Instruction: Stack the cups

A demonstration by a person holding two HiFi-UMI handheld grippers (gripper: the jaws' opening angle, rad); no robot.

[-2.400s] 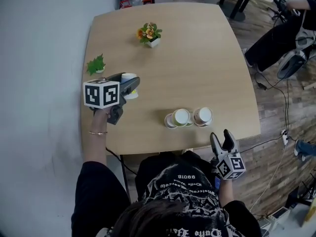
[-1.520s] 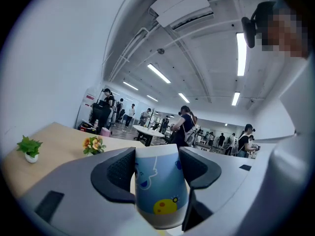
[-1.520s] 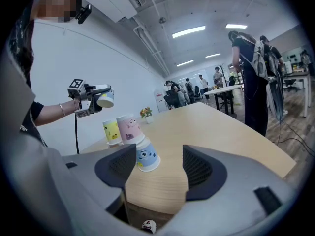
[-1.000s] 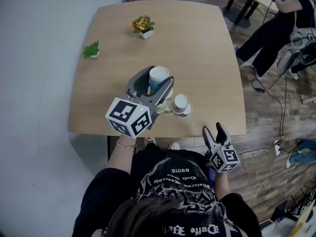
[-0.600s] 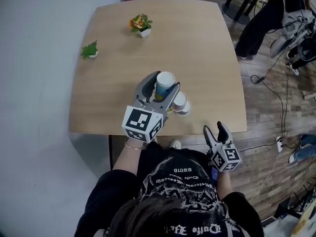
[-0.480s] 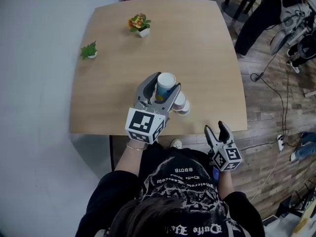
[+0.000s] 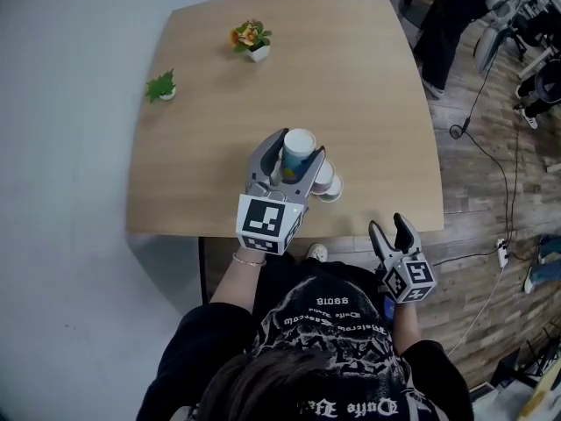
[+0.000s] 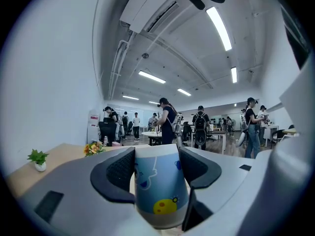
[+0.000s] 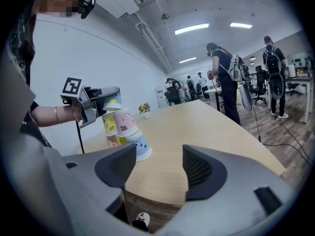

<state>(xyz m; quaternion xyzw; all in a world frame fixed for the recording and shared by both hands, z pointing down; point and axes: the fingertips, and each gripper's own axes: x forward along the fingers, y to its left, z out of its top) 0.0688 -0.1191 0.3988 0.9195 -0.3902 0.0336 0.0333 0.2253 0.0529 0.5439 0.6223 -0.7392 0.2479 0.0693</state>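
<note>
My left gripper [image 7: 294, 150] is shut on a blue-and-white paper cup [image 7: 299, 141] with a yellow spot and holds it upright. The cup [image 8: 160, 181] fills the space between the dark pads [image 8: 118, 173]. It hangs just above a cluster of printed cups [image 7: 327, 182] near the table's front edge. In the right gripper view the held cup [image 9: 112, 103] sits over a yellow cup [image 9: 109, 124] and a pink cup [image 9: 127, 123], which rest on a blue cup [image 9: 141, 147]. My right gripper [image 7: 388, 226] is open and empty, off the front edge of the table; its jaws [image 9: 158, 168] face the cups.
The round-cornered wooden table [image 7: 368, 86] carries a small flower pot [image 7: 250, 39] at the back and a little green plant [image 7: 162, 87] at the far left. A white wall lies to the left. A person [image 7: 447, 24], chairs and floor cables [image 7: 491, 86] are at the right.
The left gripper has carried the cup from the table's left side to above the cluster of cups. In the last half second it barely shifted. The right gripper stays put.
</note>
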